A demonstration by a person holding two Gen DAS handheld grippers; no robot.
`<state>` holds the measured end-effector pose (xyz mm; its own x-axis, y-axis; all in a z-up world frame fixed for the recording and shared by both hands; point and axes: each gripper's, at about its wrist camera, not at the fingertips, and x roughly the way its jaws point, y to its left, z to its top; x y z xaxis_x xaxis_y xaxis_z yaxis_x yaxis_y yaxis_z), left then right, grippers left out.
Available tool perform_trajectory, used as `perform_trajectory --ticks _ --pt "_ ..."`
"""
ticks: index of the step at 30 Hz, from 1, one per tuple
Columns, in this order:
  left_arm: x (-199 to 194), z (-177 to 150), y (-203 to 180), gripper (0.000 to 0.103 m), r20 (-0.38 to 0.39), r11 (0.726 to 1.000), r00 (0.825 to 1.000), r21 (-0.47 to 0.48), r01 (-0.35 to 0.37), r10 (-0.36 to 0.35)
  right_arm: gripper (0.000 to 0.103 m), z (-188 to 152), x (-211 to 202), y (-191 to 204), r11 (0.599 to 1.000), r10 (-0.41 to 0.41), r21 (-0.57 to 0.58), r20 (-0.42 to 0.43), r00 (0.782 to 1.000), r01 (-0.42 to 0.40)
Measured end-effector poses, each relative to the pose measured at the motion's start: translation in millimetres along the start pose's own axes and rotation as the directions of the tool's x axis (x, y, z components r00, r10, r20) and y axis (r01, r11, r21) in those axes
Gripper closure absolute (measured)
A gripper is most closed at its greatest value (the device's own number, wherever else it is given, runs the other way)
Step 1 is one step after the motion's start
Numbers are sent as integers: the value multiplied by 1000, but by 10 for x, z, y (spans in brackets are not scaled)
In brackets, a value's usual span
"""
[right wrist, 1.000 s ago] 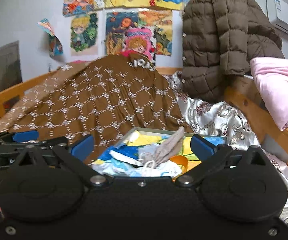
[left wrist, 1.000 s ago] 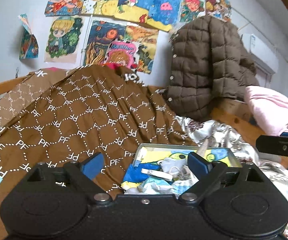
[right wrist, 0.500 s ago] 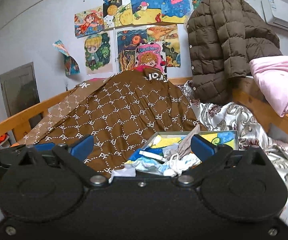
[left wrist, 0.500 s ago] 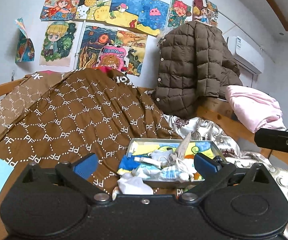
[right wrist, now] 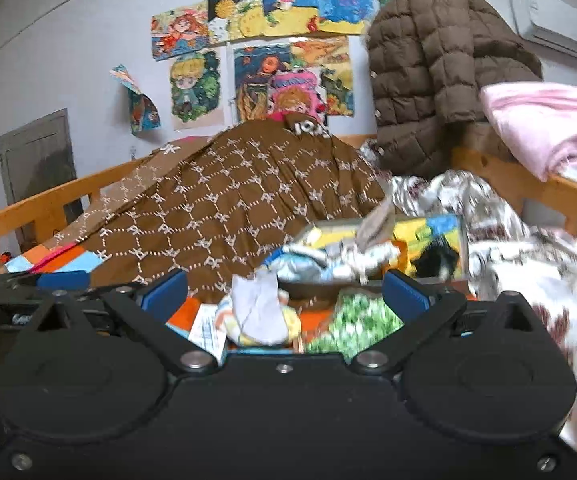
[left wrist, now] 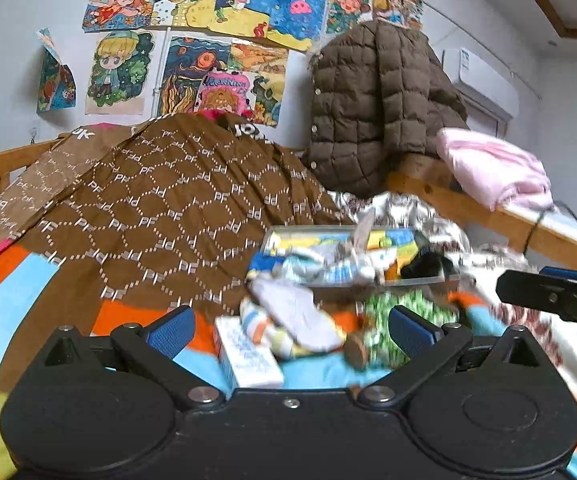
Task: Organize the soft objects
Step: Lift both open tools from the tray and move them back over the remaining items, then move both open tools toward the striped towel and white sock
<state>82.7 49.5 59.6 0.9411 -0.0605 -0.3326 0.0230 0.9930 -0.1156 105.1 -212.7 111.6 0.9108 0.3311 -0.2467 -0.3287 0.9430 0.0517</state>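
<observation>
Both grippers have dropped lower and now sit over the bed. The left gripper (left wrist: pixel 290 330) stands spread wide and empty; the right gripper (right wrist: pixel 284 296) likewise, nothing between its pads. Newly in view just ahead: a small white carton (left wrist: pixel 246 356), a crumpled white sock (left wrist: pixel 300 318) and a green patterned cloth (left wrist: pixel 388 320) on the striped bedsheet (left wrist: pixel 4 292). Beyond, the tray (left wrist: pixel 428 279) of soft items lies farther off than before, beside the brown quilt (left wrist: pixel 176 200).

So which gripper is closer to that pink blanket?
Right. The right gripper is on the side of the pink blanket; the left gripper is beyond it, farther off.
</observation>
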Motion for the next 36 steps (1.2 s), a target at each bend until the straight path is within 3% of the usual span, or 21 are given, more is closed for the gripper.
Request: perform_trajectory --ticks 10,15,30,36 --pt "-116 -444 16 1 -114 1000 993 25 -13 16 0 -513 -60 -8 995 -90 25 -86 992 93" --pt "-125 -601 25 1 -170 1000 985 6 -24 24 0 -688 -70 -23 994 -97 29 -134 986 102" --pt "-62 -692 -18 1 -225 997 974 72 -13 29 0 -942 10 -145 992 -90 67 -189 978 104" --pt "23 -653 8 1 -228 999 973 43 -22 31 0 -960 91 -66 995 -82 44 -189 979 91"
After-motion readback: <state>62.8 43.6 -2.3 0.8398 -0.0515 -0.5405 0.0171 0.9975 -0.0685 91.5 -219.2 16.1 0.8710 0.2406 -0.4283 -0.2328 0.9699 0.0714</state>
